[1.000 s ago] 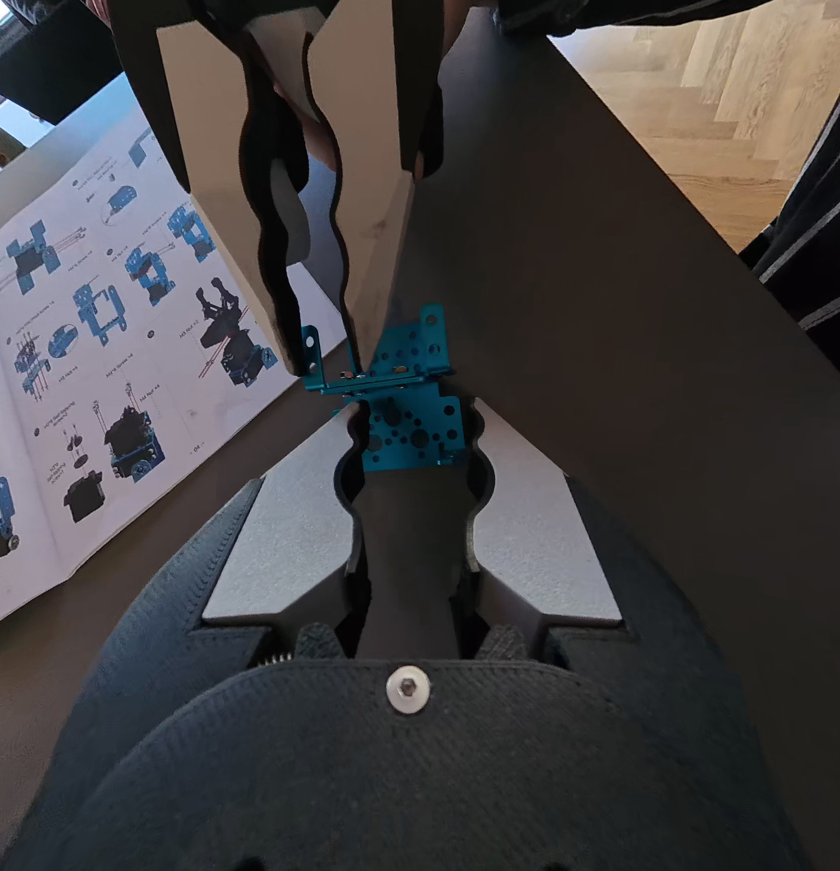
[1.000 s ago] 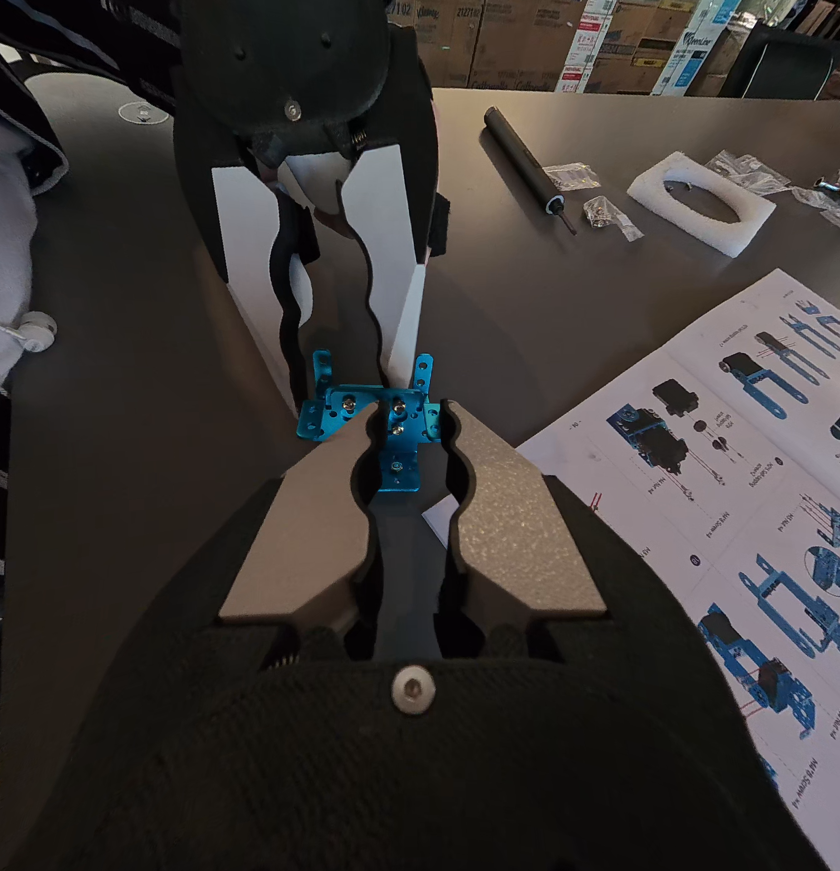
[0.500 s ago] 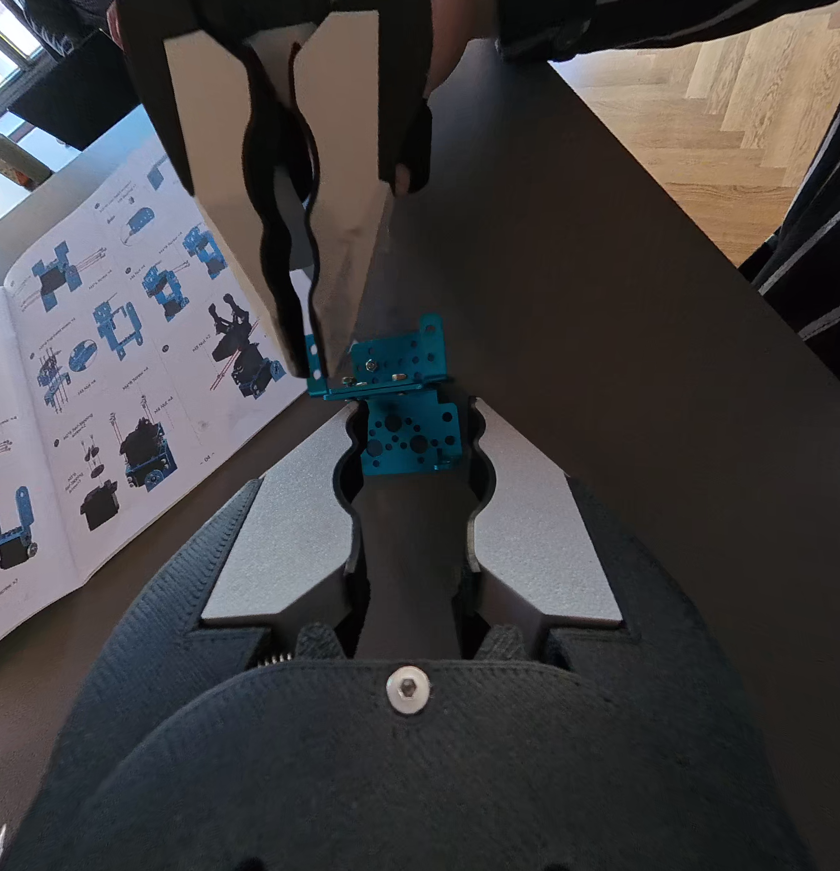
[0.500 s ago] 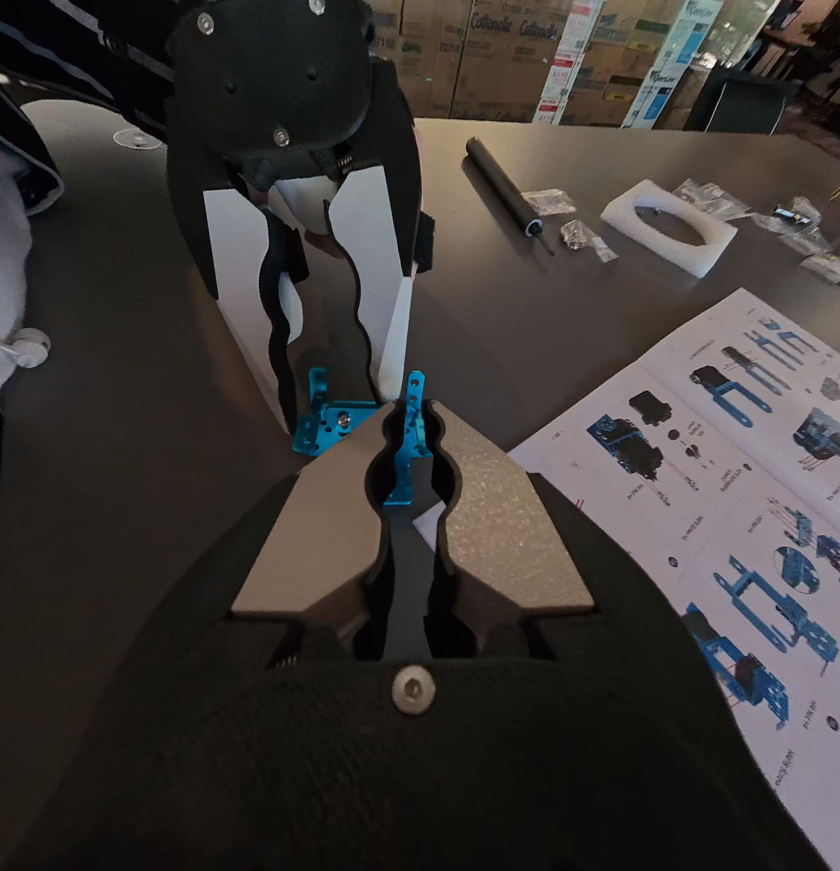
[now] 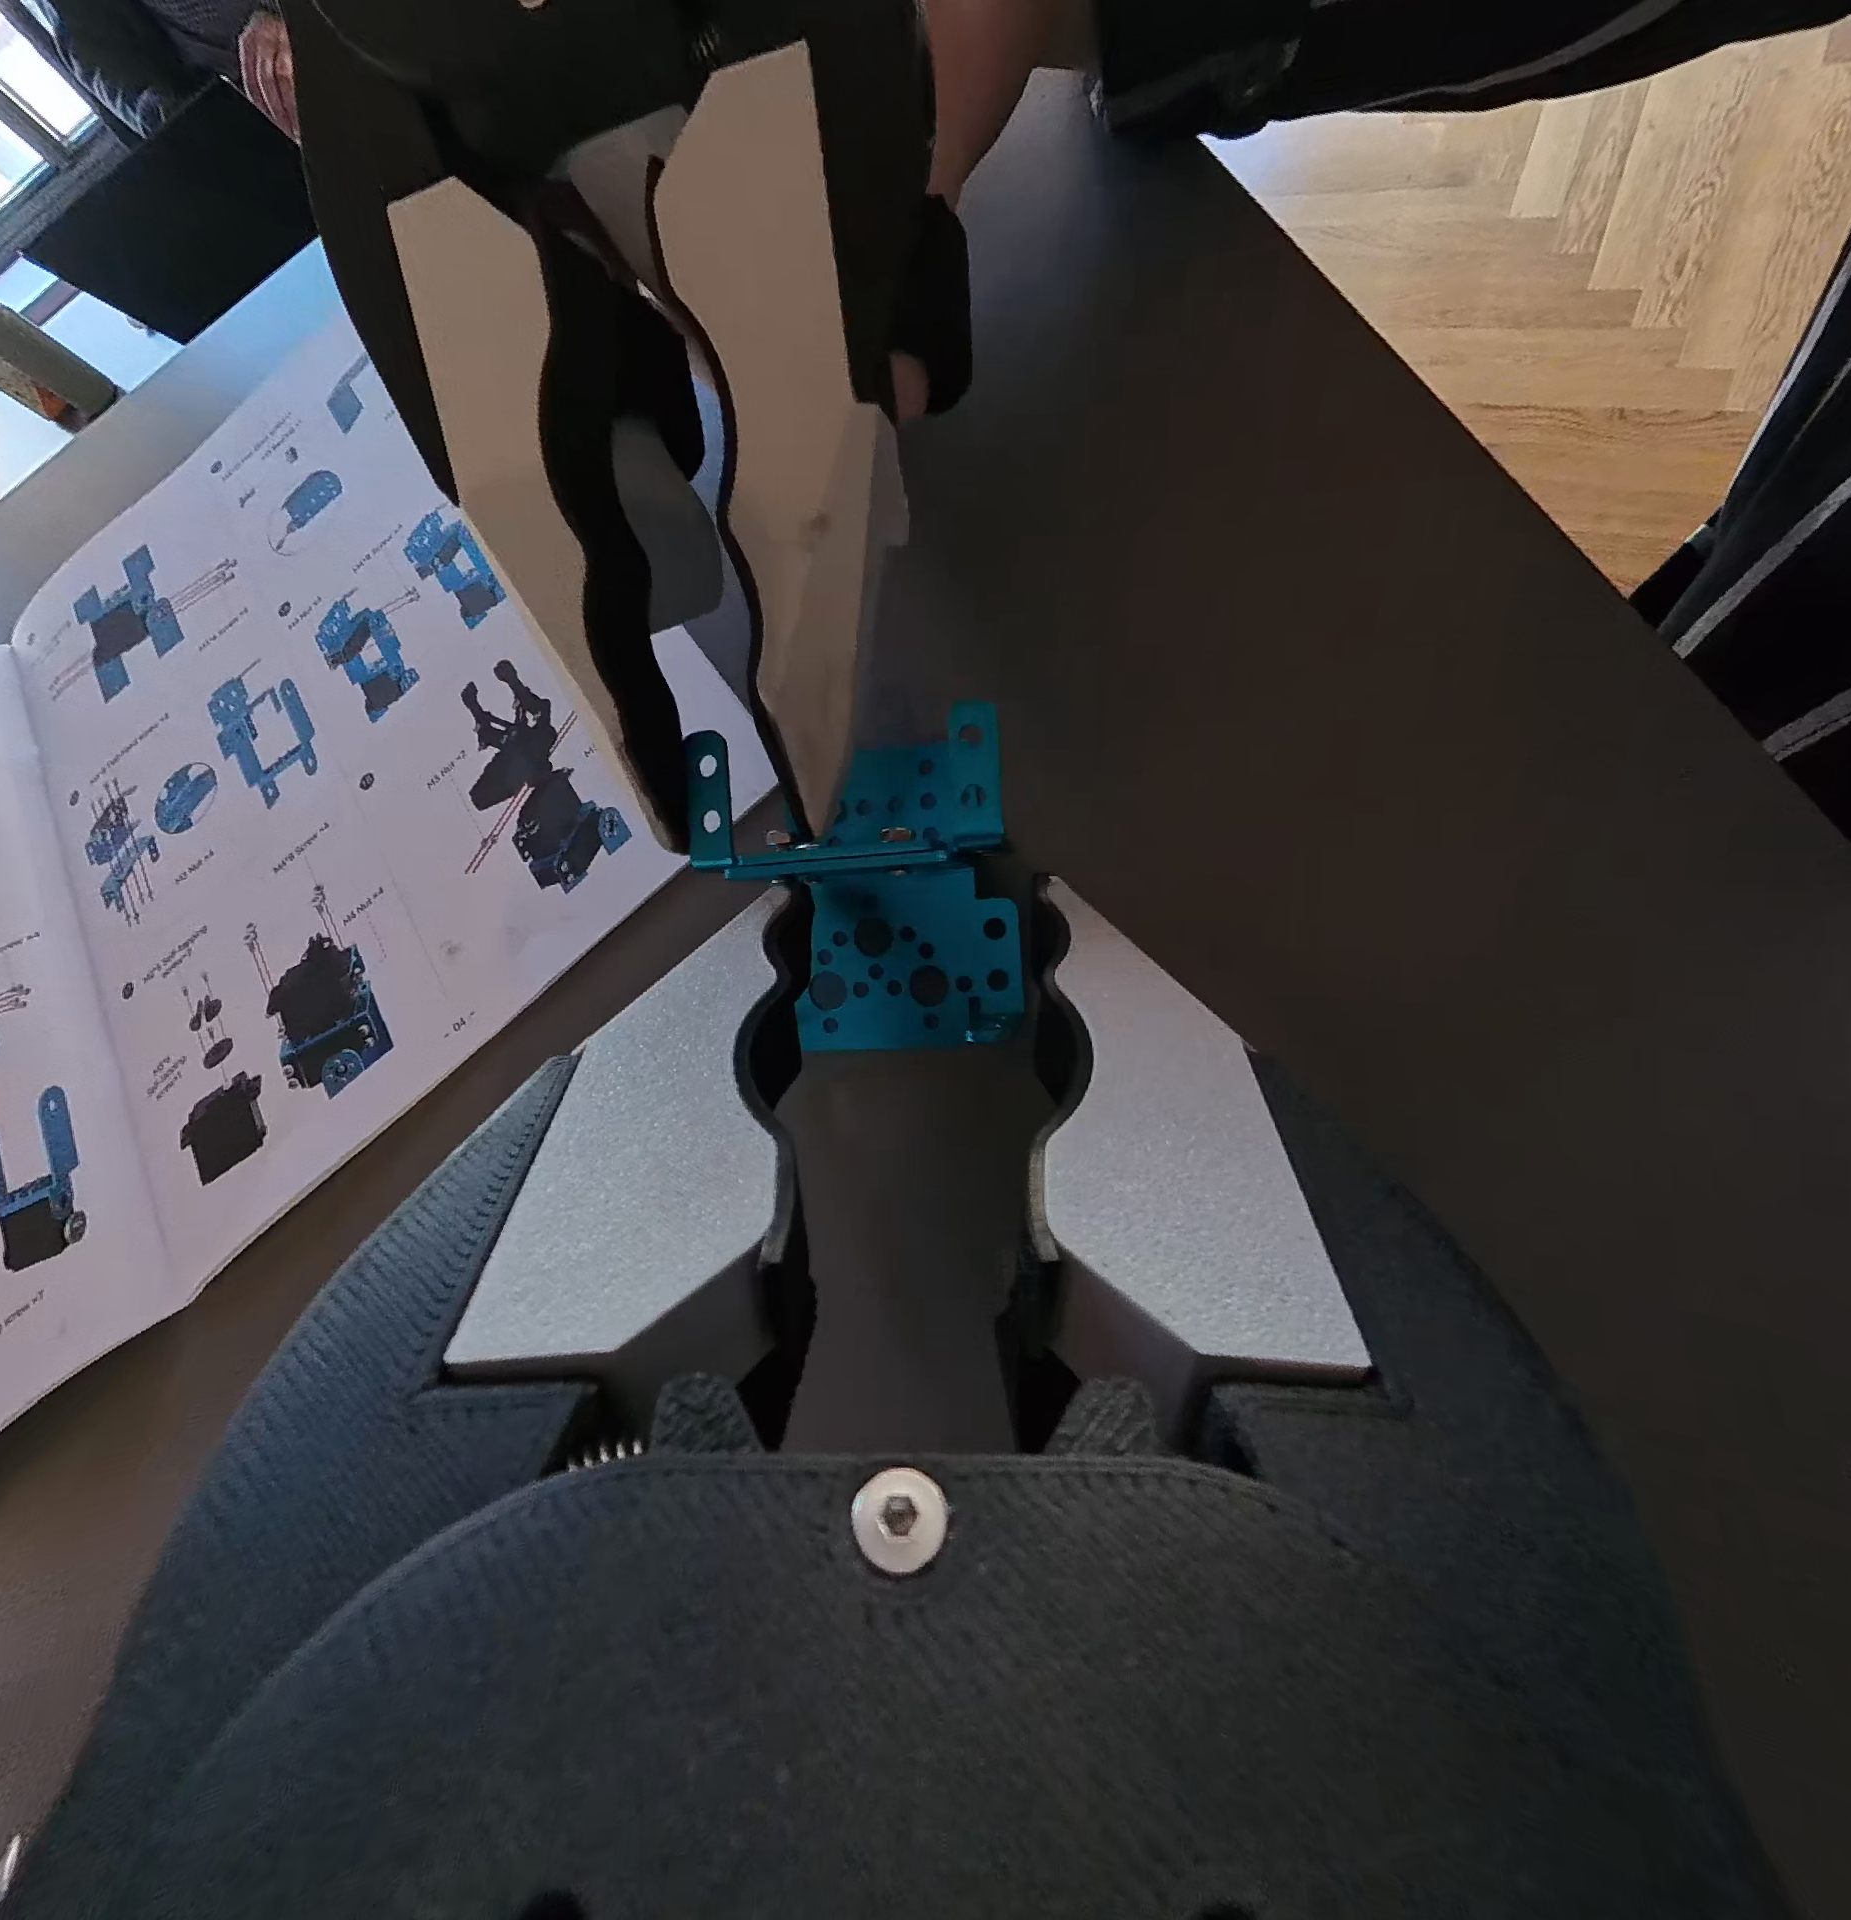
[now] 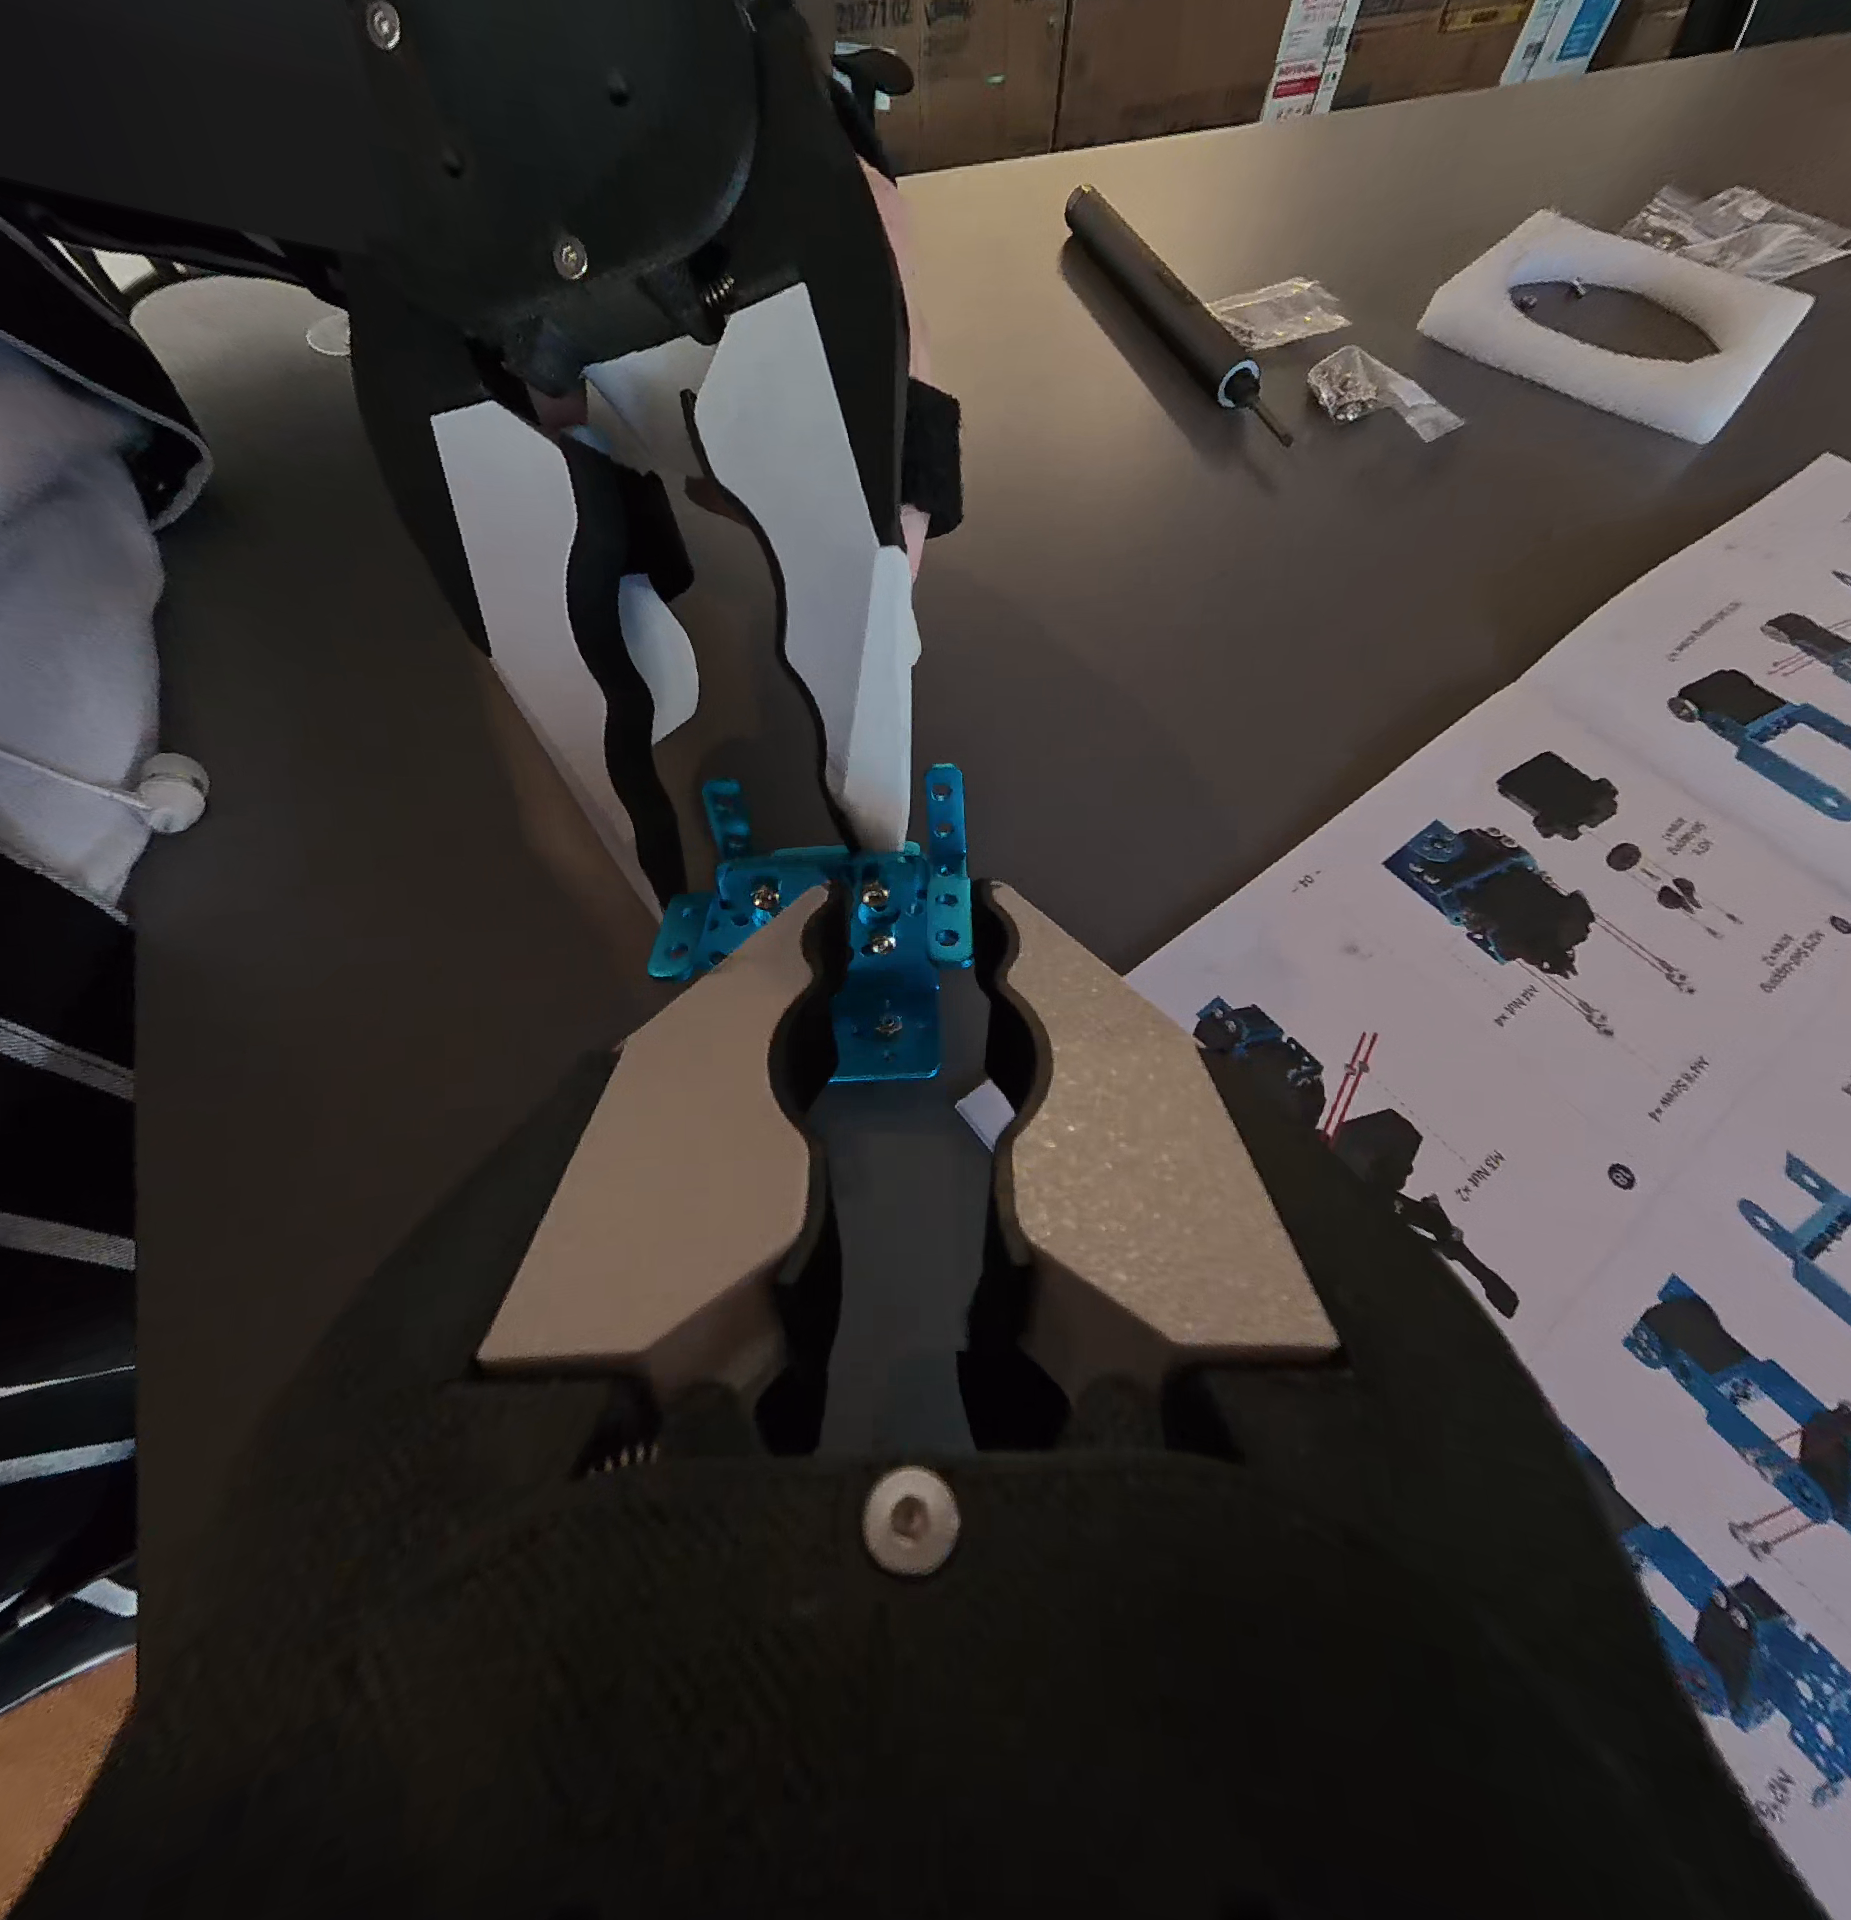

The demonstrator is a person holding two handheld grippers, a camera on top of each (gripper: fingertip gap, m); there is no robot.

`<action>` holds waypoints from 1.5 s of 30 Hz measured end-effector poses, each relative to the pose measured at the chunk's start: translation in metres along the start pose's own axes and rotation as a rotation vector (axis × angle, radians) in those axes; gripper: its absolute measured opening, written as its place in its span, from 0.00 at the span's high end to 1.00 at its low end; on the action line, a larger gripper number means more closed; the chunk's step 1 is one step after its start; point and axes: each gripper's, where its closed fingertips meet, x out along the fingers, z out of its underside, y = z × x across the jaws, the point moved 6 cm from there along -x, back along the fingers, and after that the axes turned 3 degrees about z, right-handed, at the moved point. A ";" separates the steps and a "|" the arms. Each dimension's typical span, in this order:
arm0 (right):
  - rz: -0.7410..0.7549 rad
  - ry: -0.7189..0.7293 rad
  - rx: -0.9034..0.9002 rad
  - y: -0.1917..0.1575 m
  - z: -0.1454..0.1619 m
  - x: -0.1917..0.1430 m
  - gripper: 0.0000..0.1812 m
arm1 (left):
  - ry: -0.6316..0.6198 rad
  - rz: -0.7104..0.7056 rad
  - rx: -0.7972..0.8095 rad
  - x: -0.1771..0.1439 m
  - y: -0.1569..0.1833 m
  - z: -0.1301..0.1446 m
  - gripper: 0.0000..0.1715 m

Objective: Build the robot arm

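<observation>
A blue perforated metal bracket assembly (image 5: 910, 966) with small screws is held between my two grippers, which face each other over the dark table (image 5: 1316, 831). My left gripper (image 5: 916, 904) is shut on its flat plate, one finger on each side edge. In the right wrist view the left gripper (image 6: 775, 862) comes down from above onto the bracket (image 6: 885, 1023). My right gripper (image 6: 900, 904) straddles the bracket's narrow plate with its jaws apart, and a gap shows on the right side. In the left wrist view the right gripper's tips (image 5: 739, 831) stand at the bracket's upright tab.
An open instruction booklet (image 6: 1575, 1039) lies beside the bracket and also shows in the left wrist view (image 5: 225, 831). A black cylindrical tool (image 6: 1160, 281), small bags of screws (image 6: 1368, 390) and a white foam piece (image 6: 1617, 322) lie farther back. The table edge (image 5: 1420, 343) borders a wooden floor.
My right gripper had narrowed onto the bracket half a second ago; its jaws now stand wider apart again. The left gripper has kept its hold on the bracket.
</observation>
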 end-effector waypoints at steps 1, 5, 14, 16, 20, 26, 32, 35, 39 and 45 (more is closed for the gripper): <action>0.002 -0.005 -0.002 0.000 0.000 0.000 0.87 | 0.000 0.000 0.000 0.000 0.000 0.000 0.76; 0.004 -0.010 0.006 0.000 0.000 0.001 0.88 | -0.002 0.001 0.002 0.001 0.000 0.000 0.76; -0.011 0.013 0.067 0.001 -0.001 0.000 0.88 | -0.001 -0.004 0.003 0.002 -0.001 0.000 0.77; -0.015 0.020 0.078 0.001 -0.001 0.000 0.88 | -0.003 -0.009 0.000 0.002 -0.001 0.000 0.77; -0.024 0.033 0.104 0.002 -0.001 0.000 0.89 | -0.004 -0.016 -0.004 0.004 -0.001 0.000 0.78; -0.029 0.133 0.173 0.009 -0.008 -0.008 0.93 | 0.007 -0.021 -0.008 0.005 -0.002 -0.001 0.78; -0.017 0.051 0.186 0.006 -0.003 -0.009 0.86 | 0.009 -0.017 -0.008 0.007 -0.001 -0.001 0.79; 0.007 -0.012 0.182 0.002 0.002 -0.006 0.85 | 0.009 -0.018 -0.009 0.007 -0.001 -0.001 0.79; -0.002 -0.028 0.195 -0.003 0.002 -0.005 0.85 | 0.008 -0.026 -0.009 0.007 -0.001 -0.001 0.81; 0.003 -0.044 0.205 -0.004 0.003 -0.004 0.87 | 0.011 -0.031 -0.002 0.008 0.000 -0.002 0.81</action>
